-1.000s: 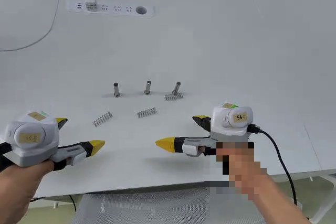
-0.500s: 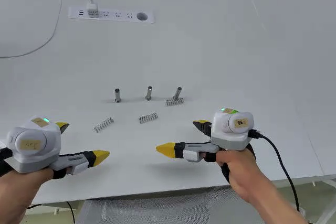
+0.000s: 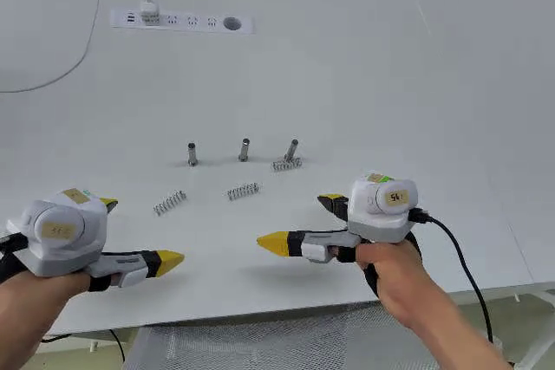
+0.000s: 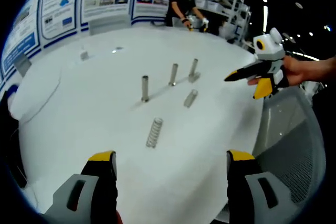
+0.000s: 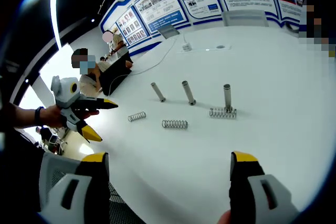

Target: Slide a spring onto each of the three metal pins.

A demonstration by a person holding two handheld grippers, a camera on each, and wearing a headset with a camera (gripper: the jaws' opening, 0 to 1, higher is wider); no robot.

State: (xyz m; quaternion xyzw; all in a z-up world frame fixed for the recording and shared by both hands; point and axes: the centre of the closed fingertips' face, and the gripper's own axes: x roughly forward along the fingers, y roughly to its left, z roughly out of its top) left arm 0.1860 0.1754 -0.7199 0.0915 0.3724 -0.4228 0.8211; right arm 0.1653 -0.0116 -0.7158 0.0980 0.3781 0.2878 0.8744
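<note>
Change over the last second: springs (image 3: 244,190) and pins (image 3: 244,149) unmoved, grippers barely shifted | left gripper (image 3: 140,231), right gripper (image 3: 297,221): jaws apart, empty, low over near table (image 3: 390,84) edge | three springs loose, one at right pin (image 3: 292,150) foot | pins bare | task unstarted

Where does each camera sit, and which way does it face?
Head view: on the headset, facing down at the table; left gripper, right gripper and forearms show.
Left gripper view: on the left gripper, facing along its open jaws; right gripper at right.
Right gripper view: on the right gripper, along its open jaws; left gripper at left.
All three share the pins and springs.
</note>
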